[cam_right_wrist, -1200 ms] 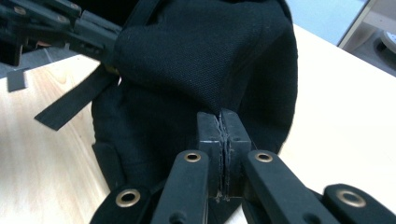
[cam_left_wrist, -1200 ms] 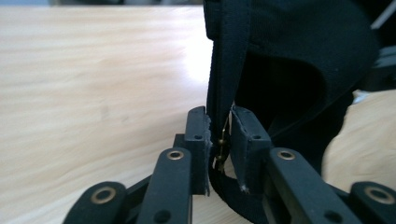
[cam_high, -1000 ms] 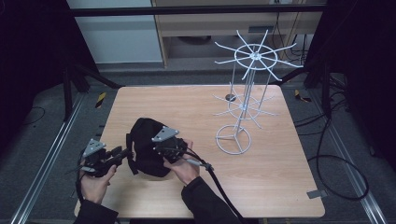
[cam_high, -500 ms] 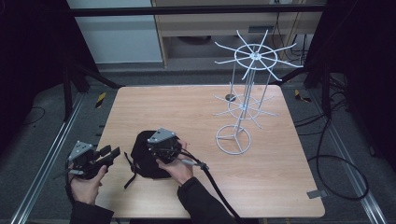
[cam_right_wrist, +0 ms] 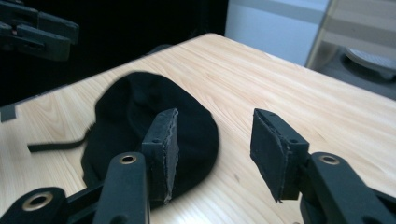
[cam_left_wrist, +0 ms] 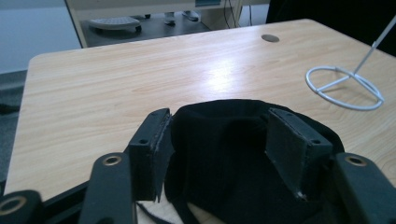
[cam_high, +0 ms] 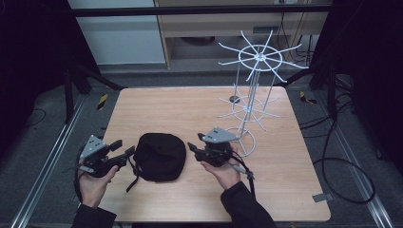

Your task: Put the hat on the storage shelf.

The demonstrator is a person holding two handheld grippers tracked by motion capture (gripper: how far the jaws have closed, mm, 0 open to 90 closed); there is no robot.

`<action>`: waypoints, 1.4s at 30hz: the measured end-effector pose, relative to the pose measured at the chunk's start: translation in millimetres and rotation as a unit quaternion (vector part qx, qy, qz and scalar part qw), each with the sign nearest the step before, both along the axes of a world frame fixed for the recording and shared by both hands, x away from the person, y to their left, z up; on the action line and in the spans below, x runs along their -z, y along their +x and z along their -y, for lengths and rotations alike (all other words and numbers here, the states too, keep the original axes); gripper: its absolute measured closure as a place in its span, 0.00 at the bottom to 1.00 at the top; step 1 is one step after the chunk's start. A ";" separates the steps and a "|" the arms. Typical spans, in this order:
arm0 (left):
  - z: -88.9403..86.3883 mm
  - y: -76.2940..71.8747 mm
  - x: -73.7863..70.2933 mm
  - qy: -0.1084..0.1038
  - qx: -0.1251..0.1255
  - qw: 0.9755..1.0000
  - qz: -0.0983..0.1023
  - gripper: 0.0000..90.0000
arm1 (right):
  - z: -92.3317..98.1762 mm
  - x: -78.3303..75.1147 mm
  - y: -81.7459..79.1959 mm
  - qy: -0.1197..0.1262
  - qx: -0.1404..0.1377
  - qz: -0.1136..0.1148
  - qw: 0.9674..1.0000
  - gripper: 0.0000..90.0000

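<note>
A black fabric hat (cam_high: 159,156) lies flat on the wooden table (cam_high: 190,109), its strap (cam_high: 132,176) trailing toward the front. My left gripper (cam_high: 123,149) is held at the hat's left edge; its jaws have just been opening and stand open. In the left gripper view the hat (cam_left_wrist: 224,177) lies between and just beyond the left gripper's (cam_left_wrist: 223,120) pads, which do not press on it. My right gripper (cam_high: 193,150) is just right of the hat and apart from it. The right gripper's (cam_right_wrist: 212,128) jaws have also been opening, with nothing between them. The hat (cam_right_wrist: 135,107) lies to their left.
A white wire display rack (cam_high: 252,85) stands at the back right on a ring base (cam_high: 243,140), close behind the right hand; the ring (cam_left_wrist: 343,86) also appears in the left gripper view. The table has a small round hole (cam_high: 234,99). The left gripper (cam_right_wrist: 37,28) appears at top left in the right gripper view.
My right gripper has let go of the hat and moved right, off it, with its jaws opened. The left gripper drew off to the left and opened. The hat now lies flat.
</note>
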State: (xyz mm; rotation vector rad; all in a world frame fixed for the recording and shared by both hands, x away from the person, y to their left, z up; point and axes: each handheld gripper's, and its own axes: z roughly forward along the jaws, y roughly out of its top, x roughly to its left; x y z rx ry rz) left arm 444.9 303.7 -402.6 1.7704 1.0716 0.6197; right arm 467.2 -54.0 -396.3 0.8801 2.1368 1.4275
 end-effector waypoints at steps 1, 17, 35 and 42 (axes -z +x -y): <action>2.7 1.9 0.4 0.004 0.003 1.000 -0.001 0.43 | 7.9 0.8 -2.1 -0.001 0.004 0.000 1.000 0.56; 21.3 40.4 28.7 0.102 0.040 0.992 -0.058 0.32 | 118.2 40.4 -40.9 -0.022 0.062 -0.017 0.998 0.51; 23.1 52.8 48.7 0.104 0.045 0.985 -0.129 0.95 | 191.1 54.7 -43.7 -0.017 0.155 -0.032 0.987 0.51; 19.3 40.9 36.3 0.056 0.061 0.991 -0.108 0.98 | 210.4 62.3 -41.8 -0.013 0.185 -0.044 0.982 0.52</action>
